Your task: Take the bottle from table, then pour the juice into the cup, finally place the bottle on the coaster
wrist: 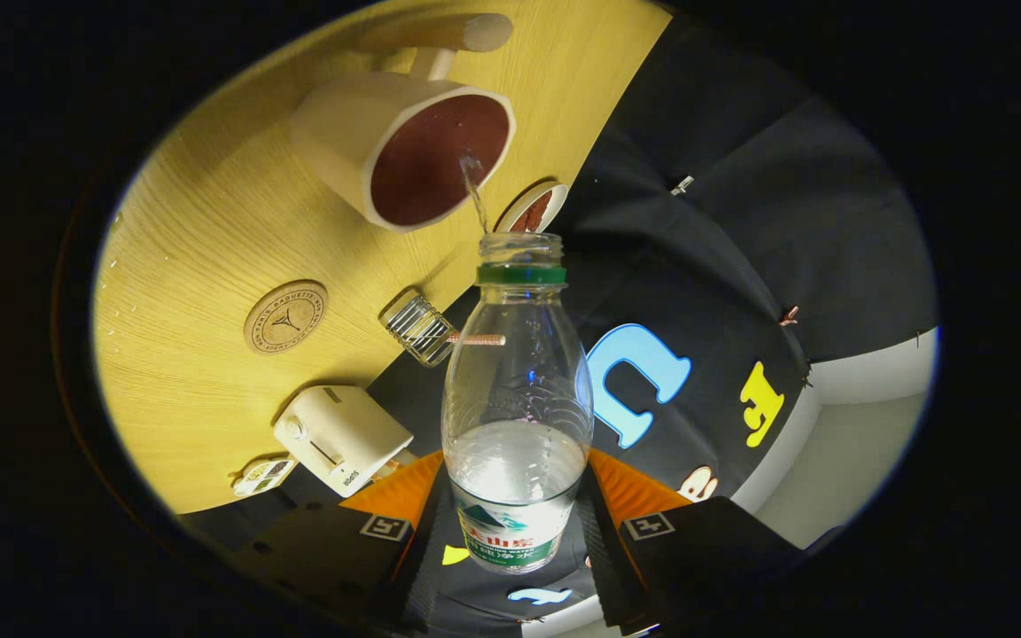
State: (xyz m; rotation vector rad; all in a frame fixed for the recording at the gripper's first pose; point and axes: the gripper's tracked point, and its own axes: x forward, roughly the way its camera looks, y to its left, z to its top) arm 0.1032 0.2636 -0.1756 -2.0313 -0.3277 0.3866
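clear bottle (pixel 517 416) clamped between gripper (pixel 515 532) jaws, tilted, thin stream falling into white cup (pixel 404 151), coaster (pixel 285 317) nearby

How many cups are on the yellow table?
1. The cream cup with the dark red inside sits beyond the clear plastic bottle, which the gripper grips and pours from. A small round dish lies beside it; anything behind the bottle may be hidden.
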